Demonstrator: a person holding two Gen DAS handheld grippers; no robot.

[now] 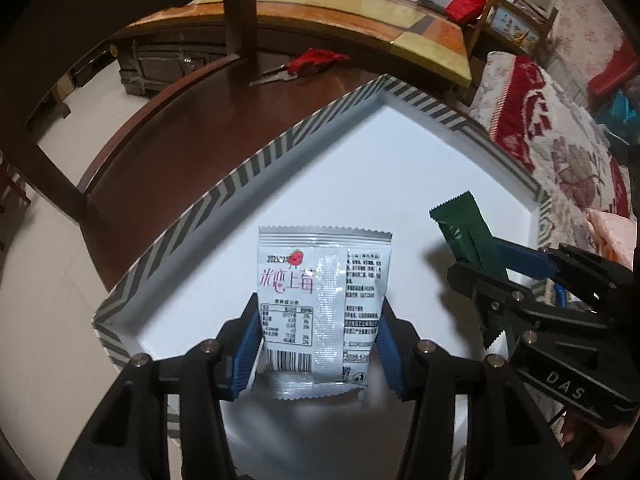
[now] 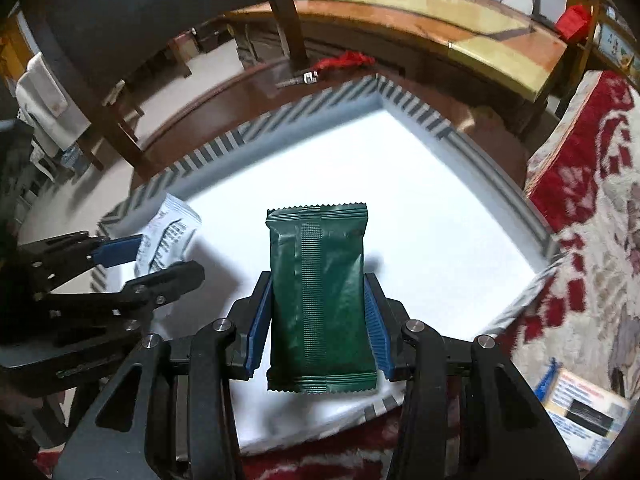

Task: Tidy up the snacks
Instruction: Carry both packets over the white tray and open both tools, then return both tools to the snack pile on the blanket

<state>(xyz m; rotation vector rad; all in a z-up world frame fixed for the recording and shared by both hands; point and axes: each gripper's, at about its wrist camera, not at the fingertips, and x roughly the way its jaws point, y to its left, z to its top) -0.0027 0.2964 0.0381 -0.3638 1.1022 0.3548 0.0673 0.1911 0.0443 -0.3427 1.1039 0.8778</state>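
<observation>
My left gripper [image 1: 318, 312] is shut on a white strawberry snack packet [image 1: 320, 300] and holds it over a white box with a striped rim [image 1: 224, 192]. My right gripper [image 2: 318, 312] is shut on a dark green snack packet [image 2: 320, 300] and holds it over the same box [image 2: 420, 208]. The right gripper with the green packet [image 1: 466, 236] shows at the right of the left wrist view. The left gripper with the white packet [image 2: 168, 236] shows at the left of the right wrist view. The box floor under both packets is bare.
The box sits on a dark wooden chair seat [image 1: 168, 152]. Scissors with red cloth [image 1: 304, 64] lie at the seat's far edge. A floral red blanket [image 1: 560, 148] lies to the right. A low table [image 1: 360, 12] stands beyond. A yellow box [image 2: 580, 416] lies at the lower right.
</observation>
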